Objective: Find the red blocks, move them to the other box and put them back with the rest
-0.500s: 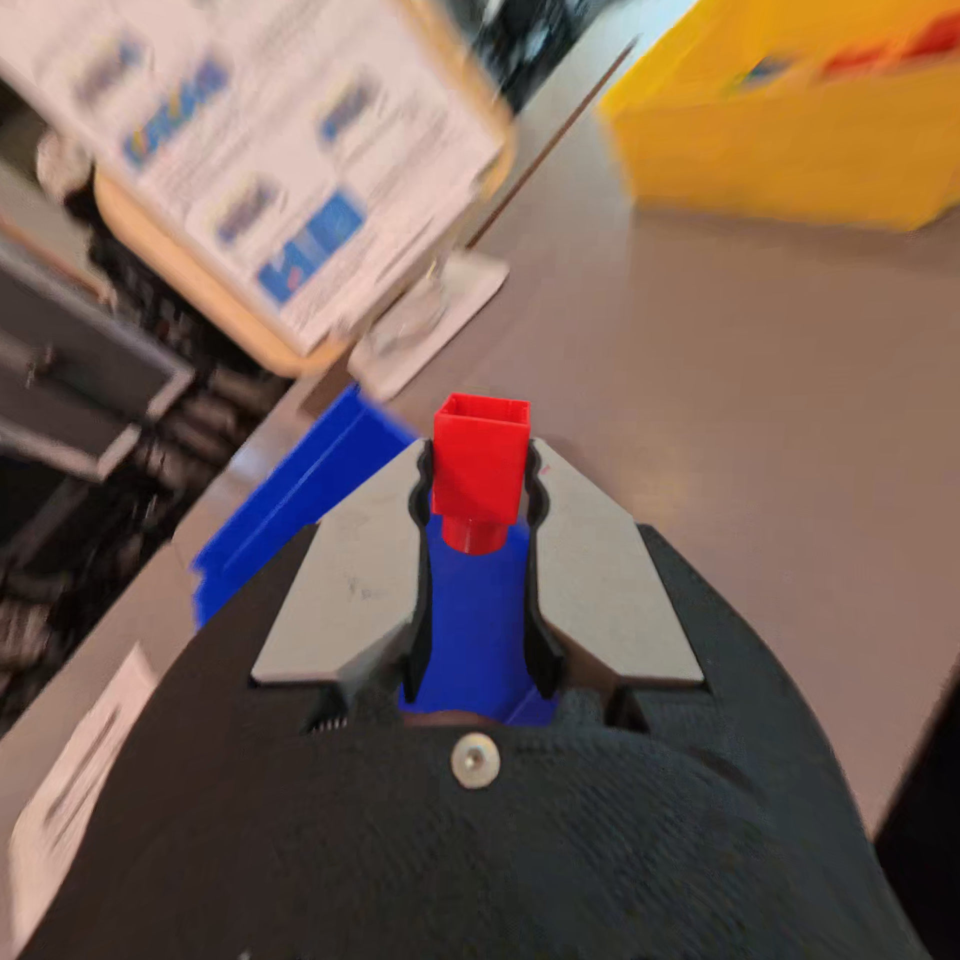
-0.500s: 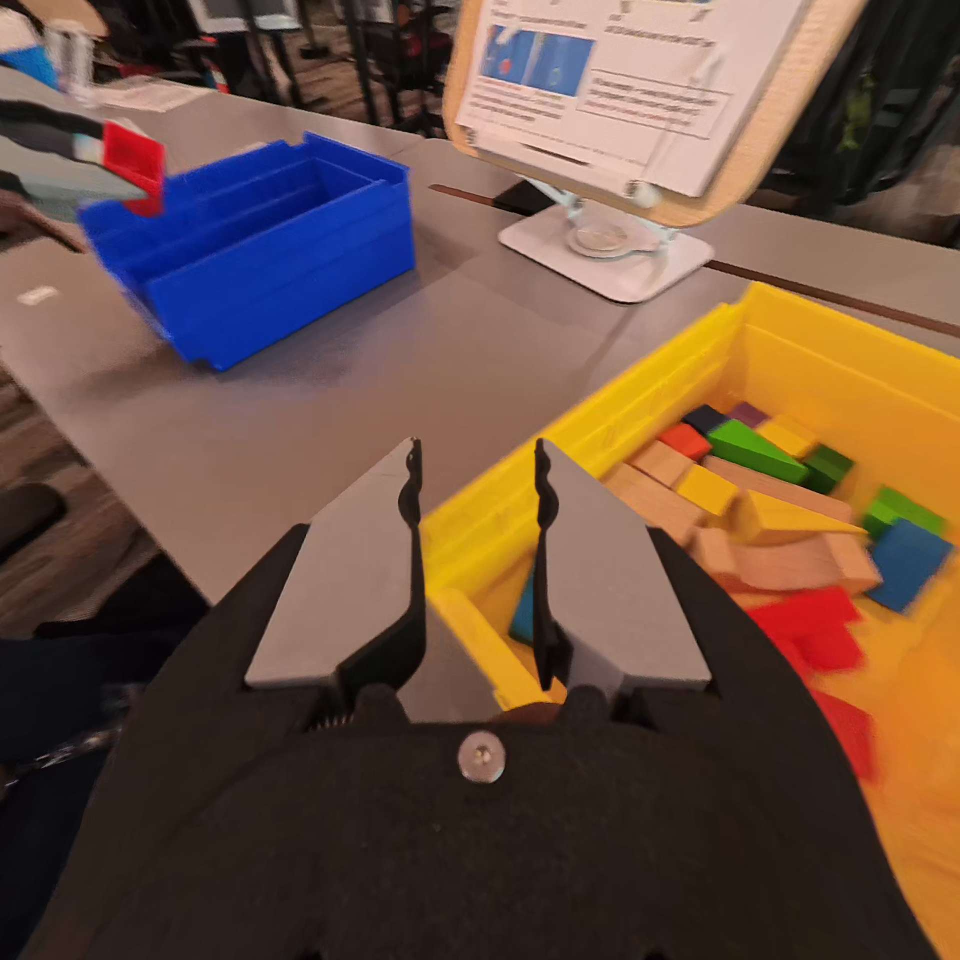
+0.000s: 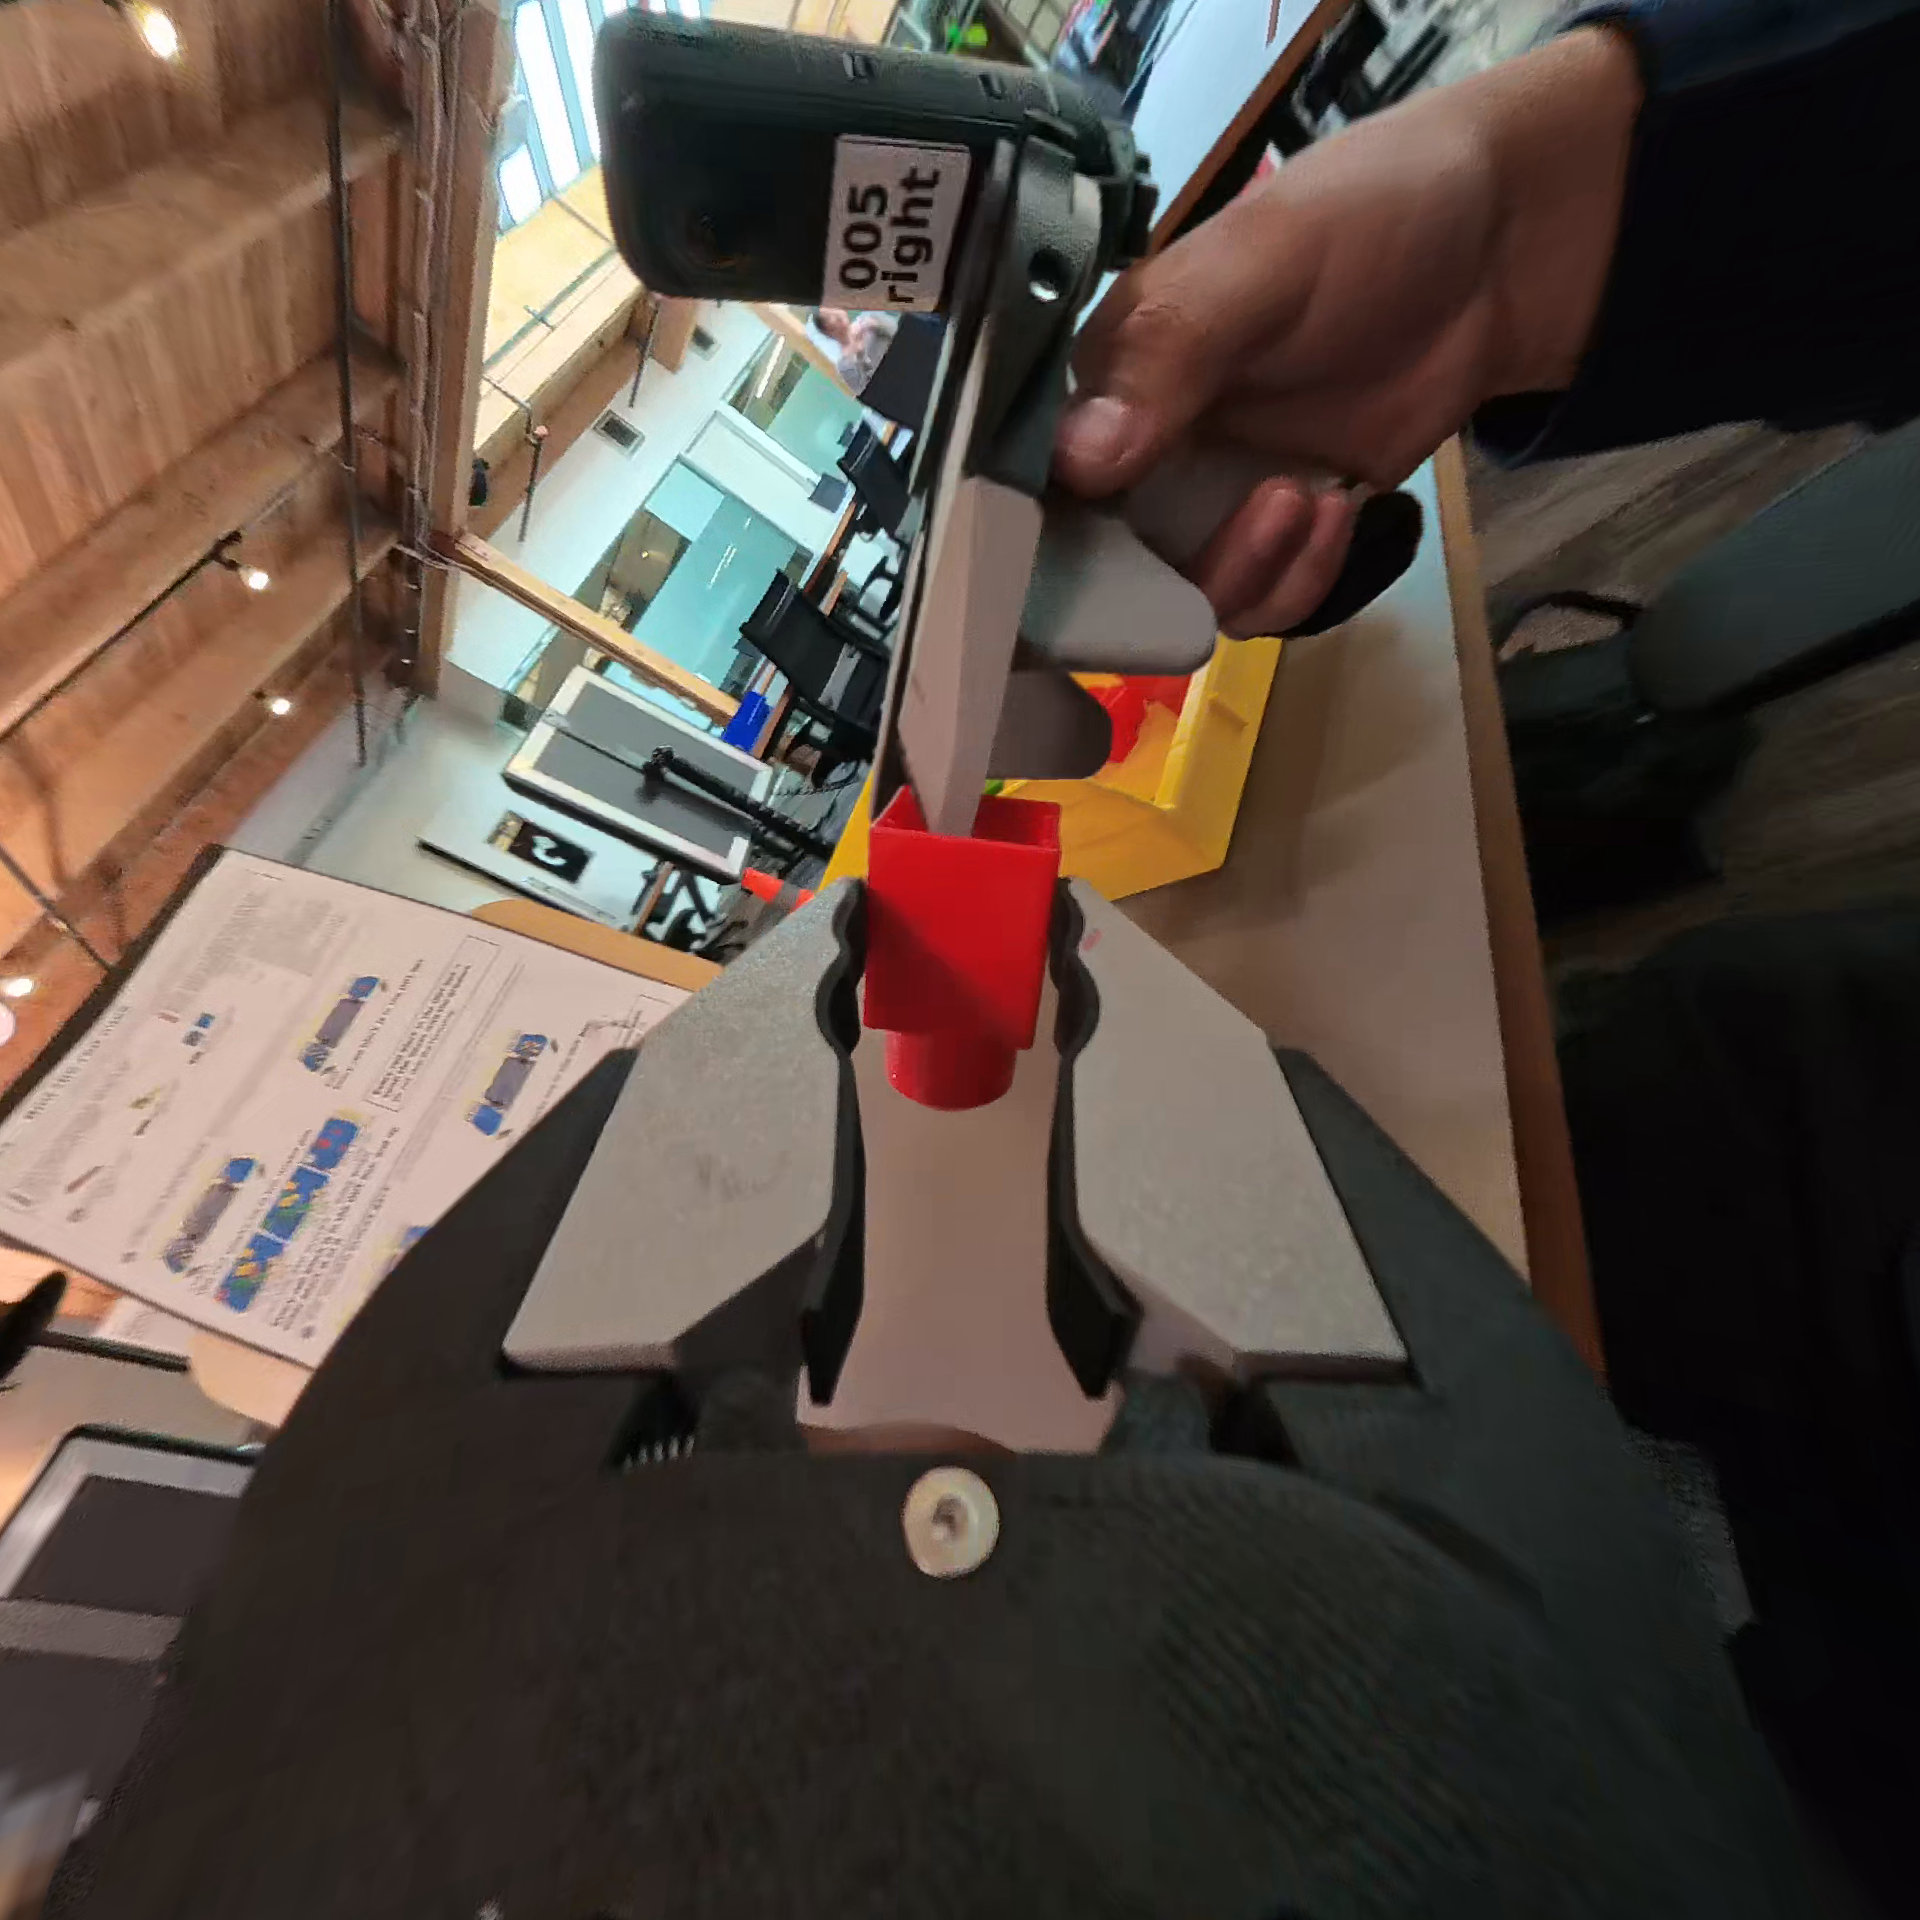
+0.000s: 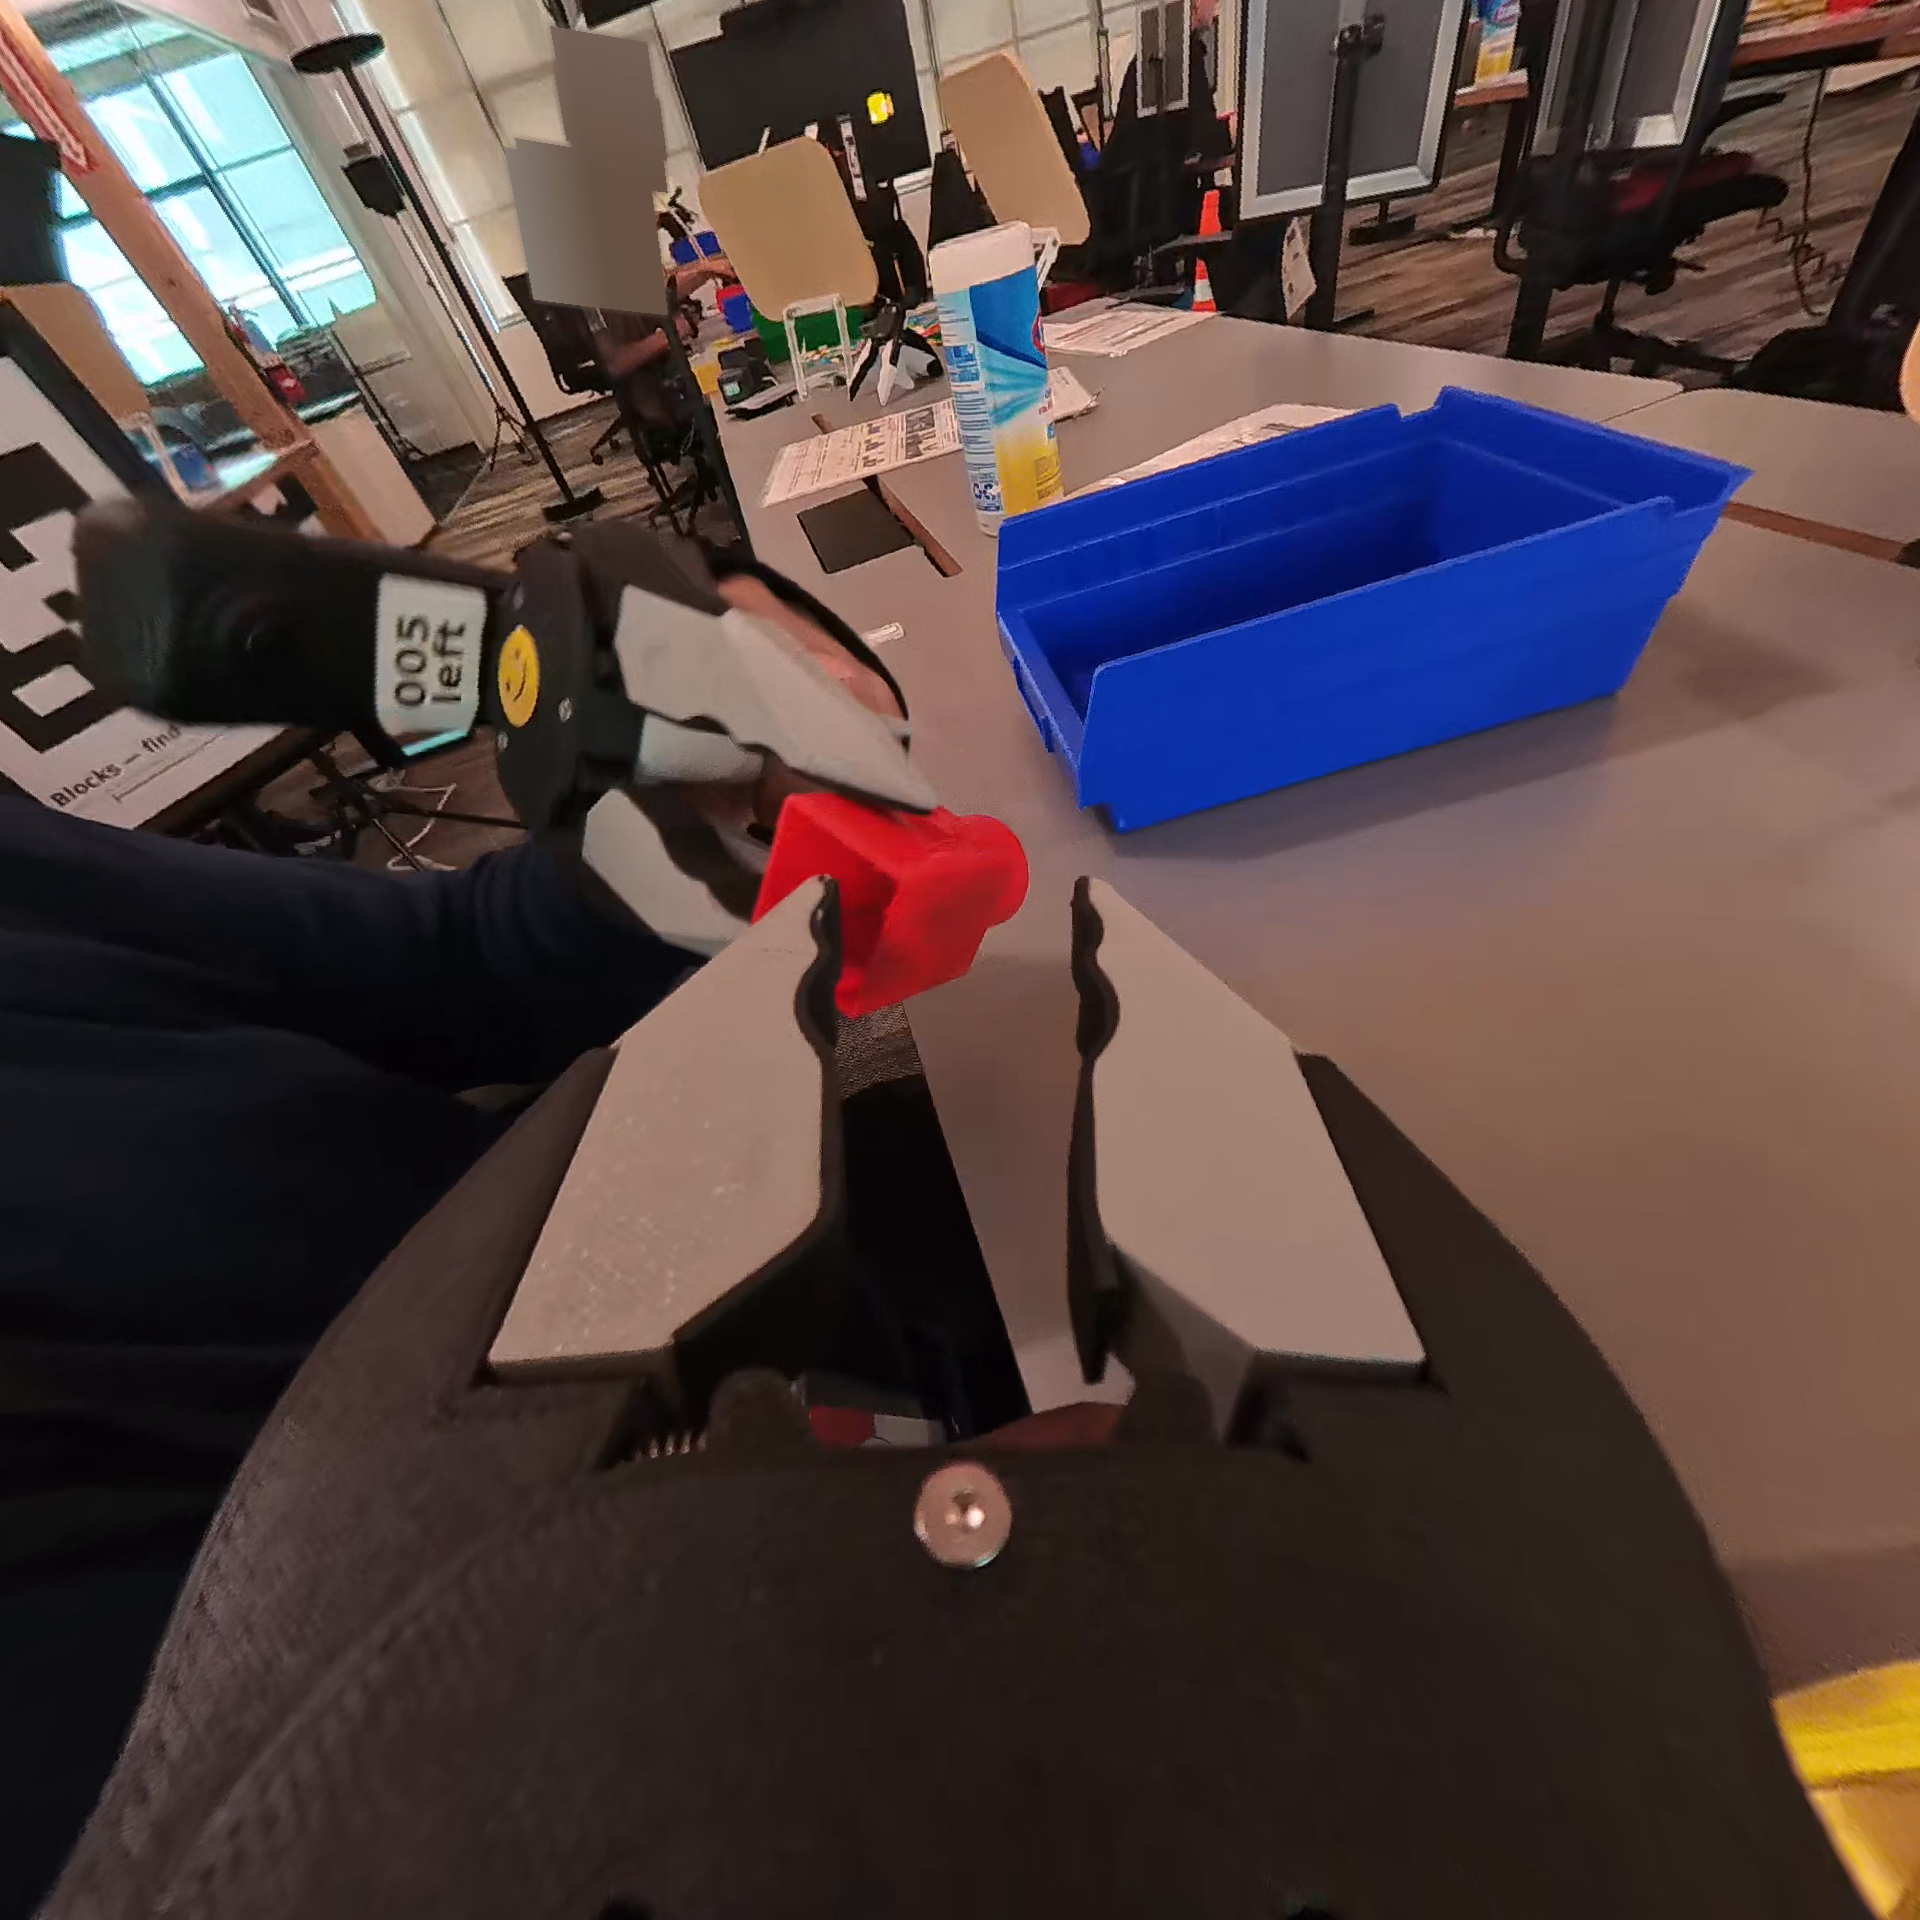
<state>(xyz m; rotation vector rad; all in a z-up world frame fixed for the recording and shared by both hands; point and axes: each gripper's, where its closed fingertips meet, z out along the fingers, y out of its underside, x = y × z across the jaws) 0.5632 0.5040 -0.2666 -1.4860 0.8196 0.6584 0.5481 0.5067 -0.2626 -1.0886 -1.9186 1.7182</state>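
My left gripper [image 3: 956, 914] is shut on a hollow red block [image 3: 956, 935] with a round peg at one end, both pads pressing its sides. In the right wrist view the left gripper [image 4: 894, 800] holds the block [image 4: 904, 904] in the air above the grey table [image 4: 1455, 987]. My right gripper [image 4: 951, 894] is open and right at the block; its left fingertip [image 4: 816, 914] overlaps the block and its right pad stands apart. In the left wrist view one right finger [image 3: 956, 727] reaches to the block's open end. The blue box [image 4: 1351, 644] looks empty.
The yellow box [image 3: 1174, 790] with coloured blocks stands behind the right gripper; its corner [image 4: 1849, 1745] shows low right. A wipes canister [image 4: 992, 374] and papers lie beyond the blue box. An instruction sheet on a stand [image 3: 291, 1101] is to the left. A hand [image 3: 1330, 312] holds the right gripper.
The left gripper swung away from the blue box toward the right gripper, still holding the red block. The right gripper turned away from the yellow box and came up to the block.
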